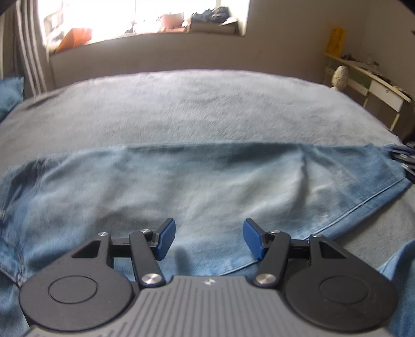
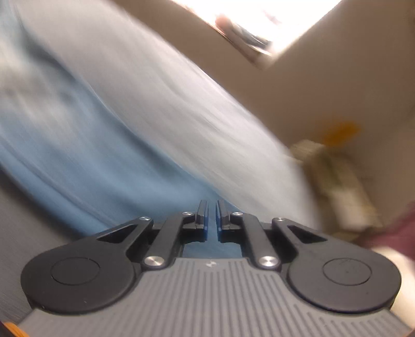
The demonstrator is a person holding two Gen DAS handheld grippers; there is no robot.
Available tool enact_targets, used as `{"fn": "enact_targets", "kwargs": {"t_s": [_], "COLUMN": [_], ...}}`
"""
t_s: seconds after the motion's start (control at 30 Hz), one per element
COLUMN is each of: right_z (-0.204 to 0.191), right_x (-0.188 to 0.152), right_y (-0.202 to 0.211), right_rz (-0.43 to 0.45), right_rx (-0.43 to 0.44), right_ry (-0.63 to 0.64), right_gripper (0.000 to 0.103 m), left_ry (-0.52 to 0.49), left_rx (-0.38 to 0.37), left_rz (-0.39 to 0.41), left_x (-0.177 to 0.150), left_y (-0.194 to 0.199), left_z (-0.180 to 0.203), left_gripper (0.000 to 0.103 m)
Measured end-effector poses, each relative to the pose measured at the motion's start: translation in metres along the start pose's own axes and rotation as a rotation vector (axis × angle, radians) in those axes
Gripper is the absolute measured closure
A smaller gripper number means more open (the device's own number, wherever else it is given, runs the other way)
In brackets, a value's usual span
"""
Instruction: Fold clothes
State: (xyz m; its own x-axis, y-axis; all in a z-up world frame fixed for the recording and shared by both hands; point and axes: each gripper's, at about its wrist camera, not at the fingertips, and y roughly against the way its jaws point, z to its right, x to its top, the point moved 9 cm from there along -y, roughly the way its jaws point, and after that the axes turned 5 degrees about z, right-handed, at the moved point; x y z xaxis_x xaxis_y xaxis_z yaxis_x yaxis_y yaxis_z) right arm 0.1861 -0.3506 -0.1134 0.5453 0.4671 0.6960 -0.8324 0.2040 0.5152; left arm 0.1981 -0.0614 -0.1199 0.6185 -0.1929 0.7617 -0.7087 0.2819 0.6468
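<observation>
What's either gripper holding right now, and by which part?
Left gripper is open above the jeans, holding nothing. Right gripper is shut; blur hides whether it pinches any denim.

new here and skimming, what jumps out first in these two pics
Pale blue jeans lie spread across a grey blanket on the bed, under the open left gripper. Behind, a bright window glares. The right wrist view is all motion blur, with the right gripper shut.
</observation>
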Motion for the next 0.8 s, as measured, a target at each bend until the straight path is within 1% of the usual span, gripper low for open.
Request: {"fn": "enact_targets", "kwargs": {"t_s": [0.07,0.1,0.13,0.2,0.23,0.27,0.3,0.33,0.4,0.47,0.5,0.6,0.7,0.73,0.8], "right_z": [-0.022,-0.031,-0.04,-0.068,-0.08,-0.088,-0.095,-0.096,-0.08,-0.057,-0.045,-0.027,-0.023,-0.022,-0.02], "right_x": [0.026,0.037,0.046,0.063,0.068,0.07,0.07,0.066,0.05,0.037,0.033,0.024,0.028,0.033,0.046], "right_y": [0.001,0.0,-0.002,-0.002,-0.006,-0.012,-0.017,-0.024,-0.043,-0.058,-0.06,-0.058,-0.048,-0.042,-0.027], "right_rz": [0.042,0.051,0.052,0.05,0.042,0.03,0.008,-0.023,-0.078,-0.101,-0.113,-0.14,-0.137,-0.124,-0.089], "right_rx": [0.233,0.351,0.447,0.596,0.651,0.685,0.692,0.673,0.604,0.542,0.502,0.376,0.3,0.294,0.311], "right_ry": [-0.131,-0.196,-0.245,-0.306,-0.312,-0.308,-0.297,-0.29,-0.336,-0.45,-0.501,-0.533,-0.525,-0.526,-0.54], "right_gripper": [0.099,0.099,0.099,0.099,0.099,0.099,0.099,0.099,0.099,0.1,0.1,0.1,0.097,0.096,0.096], "left_ry": [-0.036,-0.047,-0.054,-0.064,-0.067,-0.071,-0.072,-0.072,-0.071,-0.076,-0.074,-0.068,-0.05,-0.042,-0.031], "left_rx": [-0.004,-0.004,-0.003,0.002,0.007,0.013,0.019,0.023,0.016,0.014,0.011,0.003,0.004,0.002,-0.001], "left_rz": [0.014,0.016,0.011,-0.003,-0.017,-0.034,-0.051,-0.065,-0.063,-0.068,-0.072,-0.086,-0.103,-0.104,-0.096], "left_x": [0.003,0.004,0.003,0.001,-0.002,-0.005,-0.008,-0.012,-0.014,-0.015,-0.015,-0.016,-0.014,-0.012,-0.007], "left_y": [0.001,0.001,0.0,-0.002,-0.004,-0.007,-0.009,-0.011,-0.01,-0.008,-0.007,-0.006,-0.002,0.0,0.006], "left_z": [0.007,0.01,0.012,0.015,0.015,0.014,0.012,0.011,0.008,0.006,0.006,0.003,-0.001,-0.002,-0.005], "left_gripper": [0.044,0.044,0.044,0.044,0.044,0.044,0.044,0.044,0.043,0.043,0.043,0.042,0.043,0.043,0.043]}}
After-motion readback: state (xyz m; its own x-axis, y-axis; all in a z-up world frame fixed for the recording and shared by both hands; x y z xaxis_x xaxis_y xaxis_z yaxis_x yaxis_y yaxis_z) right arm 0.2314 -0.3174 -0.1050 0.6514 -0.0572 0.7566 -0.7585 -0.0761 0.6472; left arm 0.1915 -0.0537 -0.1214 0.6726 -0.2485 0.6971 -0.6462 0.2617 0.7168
